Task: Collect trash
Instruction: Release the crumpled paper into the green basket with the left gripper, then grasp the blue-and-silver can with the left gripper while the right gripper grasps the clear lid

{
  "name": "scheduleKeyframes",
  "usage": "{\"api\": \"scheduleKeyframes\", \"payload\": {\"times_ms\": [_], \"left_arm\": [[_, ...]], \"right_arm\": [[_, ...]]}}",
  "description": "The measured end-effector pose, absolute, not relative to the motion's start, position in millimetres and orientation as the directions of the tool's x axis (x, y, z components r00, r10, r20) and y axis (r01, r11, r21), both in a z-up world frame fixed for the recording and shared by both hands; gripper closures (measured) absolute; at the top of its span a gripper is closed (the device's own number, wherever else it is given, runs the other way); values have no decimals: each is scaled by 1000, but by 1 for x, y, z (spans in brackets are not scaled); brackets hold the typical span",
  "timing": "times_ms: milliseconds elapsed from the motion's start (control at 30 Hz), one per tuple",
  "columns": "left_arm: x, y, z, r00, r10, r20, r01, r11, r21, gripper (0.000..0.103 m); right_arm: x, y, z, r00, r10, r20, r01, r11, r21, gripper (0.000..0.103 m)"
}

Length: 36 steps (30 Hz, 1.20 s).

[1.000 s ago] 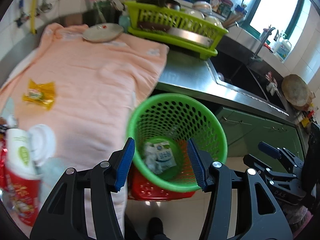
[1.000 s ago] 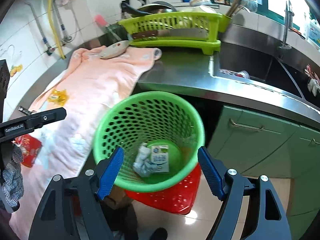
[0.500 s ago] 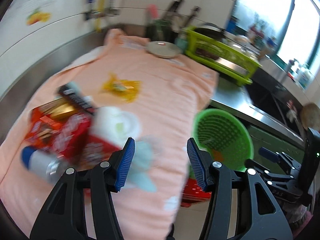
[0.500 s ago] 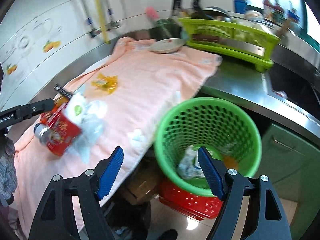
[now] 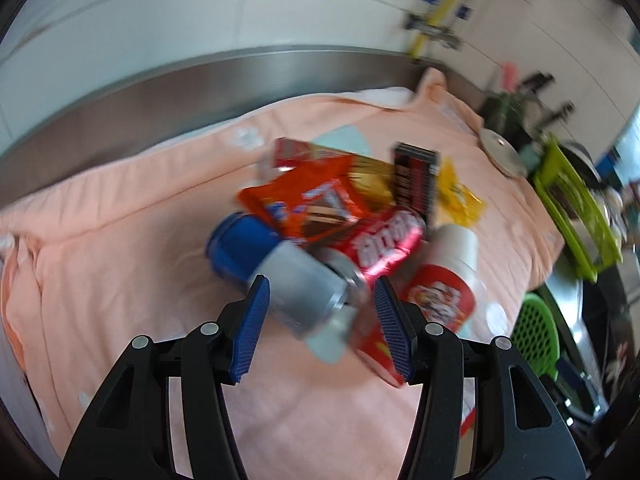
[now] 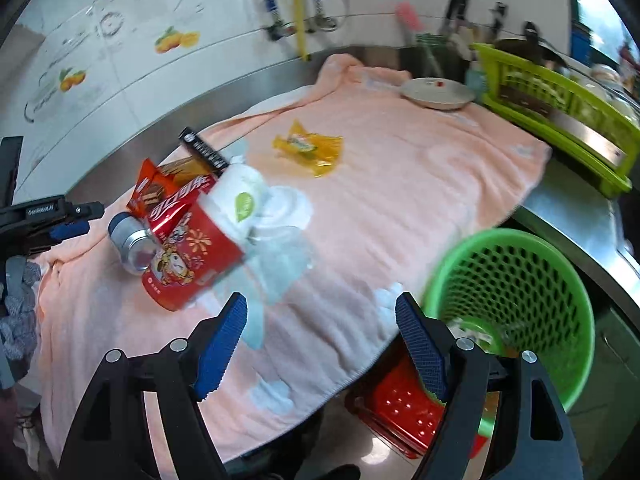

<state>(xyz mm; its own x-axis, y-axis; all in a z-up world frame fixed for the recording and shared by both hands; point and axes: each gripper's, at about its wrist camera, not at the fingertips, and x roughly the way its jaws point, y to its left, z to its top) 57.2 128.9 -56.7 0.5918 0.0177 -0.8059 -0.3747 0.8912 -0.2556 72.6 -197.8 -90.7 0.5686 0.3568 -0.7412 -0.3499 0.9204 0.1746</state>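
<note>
Where the pink towel (image 6: 400, 184) covers the tabletop (image 6: 568, 204), the trash lies in a heap near its left end: a blue-and-silver can (image 5: 276, 272) on its side, a red can (image 5: 384, 240) against it, an orange wrapper (image 5: 308, 204) on top, a black box (image 5: 414, 180) standing behind, and a red cup (image 6: 192, 256) with a white tub (image 6: 240, 200) tipped beside it. A yellow wrapper (image 6: 308, 148) lies apart, further along the towel. A green basket (image 6: 516, 316) stands below the tabletop's edge, over a red crate (image 6: 404, 412), with some pale scraps at its bottom.

The left tool (image 5: 322, 324) hangs over the heap with its blue pads spread to either side of the silver can's end; the view is blurred, and the pads do not appear to press on anything, so it is released. The right tool (image 6: 320, 344) is likewise released, empty, above the towel's near edge, between the heap and the basket.

A plate (image 6: 438, 94) rests at the towel's far end, beside a green dish rack (image 6: 560, 108). White tiles with fruit decals (image 6: 176, 40) back the tabletop.
</note>
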Motion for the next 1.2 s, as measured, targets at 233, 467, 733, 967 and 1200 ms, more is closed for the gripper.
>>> {"api": "scheduleKeyframes", "payload": {"times_ms": [233,467,733,967,1200], "left_arm": [[62,156,-77,561,-5,-828,-478,814,-329,38],[76,166,-96,535,-31,-844,-538,758,-369,33],[88,180,-121,527,-92,-845,-625,632,-459,33],[99,181,-130,514,-93,-853,-648,609,-457,33],[104,179,-138,480,-104,-871,-648,628,-432,33]], "right_arm": [[102,-167,-113,516,385,-766,-412,895,172,29],[125,-146,-140,473,366,-801,-434,889,150,29],[141,-138,-150,454,371,-811,-442,883,157,29],[149,-129,-158,435,373,-819,-460,874,154,29],[150,-121,-165,432,362,-826,-474,870,134,29]]}}
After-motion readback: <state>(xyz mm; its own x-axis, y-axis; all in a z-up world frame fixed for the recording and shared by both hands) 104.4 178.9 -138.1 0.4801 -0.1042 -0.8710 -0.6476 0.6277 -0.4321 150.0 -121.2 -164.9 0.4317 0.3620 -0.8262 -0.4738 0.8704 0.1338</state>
